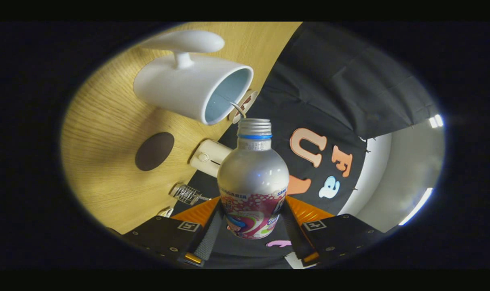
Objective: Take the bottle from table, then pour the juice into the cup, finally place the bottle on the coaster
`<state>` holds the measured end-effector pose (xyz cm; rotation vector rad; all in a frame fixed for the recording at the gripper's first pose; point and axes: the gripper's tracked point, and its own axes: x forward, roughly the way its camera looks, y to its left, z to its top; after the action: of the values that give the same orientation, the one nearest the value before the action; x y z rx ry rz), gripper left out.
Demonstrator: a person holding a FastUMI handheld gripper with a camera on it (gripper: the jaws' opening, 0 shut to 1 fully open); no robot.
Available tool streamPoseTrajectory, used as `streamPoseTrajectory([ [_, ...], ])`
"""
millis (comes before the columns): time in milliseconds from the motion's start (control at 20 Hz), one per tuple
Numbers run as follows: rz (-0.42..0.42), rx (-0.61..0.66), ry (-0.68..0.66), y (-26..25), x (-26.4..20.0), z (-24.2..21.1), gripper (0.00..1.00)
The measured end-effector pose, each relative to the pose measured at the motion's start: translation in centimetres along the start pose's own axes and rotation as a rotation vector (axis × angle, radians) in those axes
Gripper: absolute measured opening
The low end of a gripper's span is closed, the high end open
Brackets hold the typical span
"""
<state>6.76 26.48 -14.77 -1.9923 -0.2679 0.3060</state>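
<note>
Gripping the bottle (252, 178) by its colourful printed lower body, the fingers (251, 224) press on both sides; it is silver-shouldered with a blue neck ring and open threaded mouth, its label too partial to read. Its mouth sits just beside the rim of the white cup (188, 87), pale blue inside. On the wooden surface (103, 133) near the cup lie a dark round coaster (154, 151) and a small cream device (208, 157).

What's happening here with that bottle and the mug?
A hand-held gripper has both fingers clamped on a small bottle and has tipped it over, its open mouth right by the rim of a white cup on the wooden table. A dark round coaster lies on the table beside the cup.
</note>
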Motion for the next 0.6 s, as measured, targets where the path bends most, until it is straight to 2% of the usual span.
streamPoseTrajectory([
  [600,-0.029,-0.037,-0.016,-0.69,0.15,0.2,0.77],
])
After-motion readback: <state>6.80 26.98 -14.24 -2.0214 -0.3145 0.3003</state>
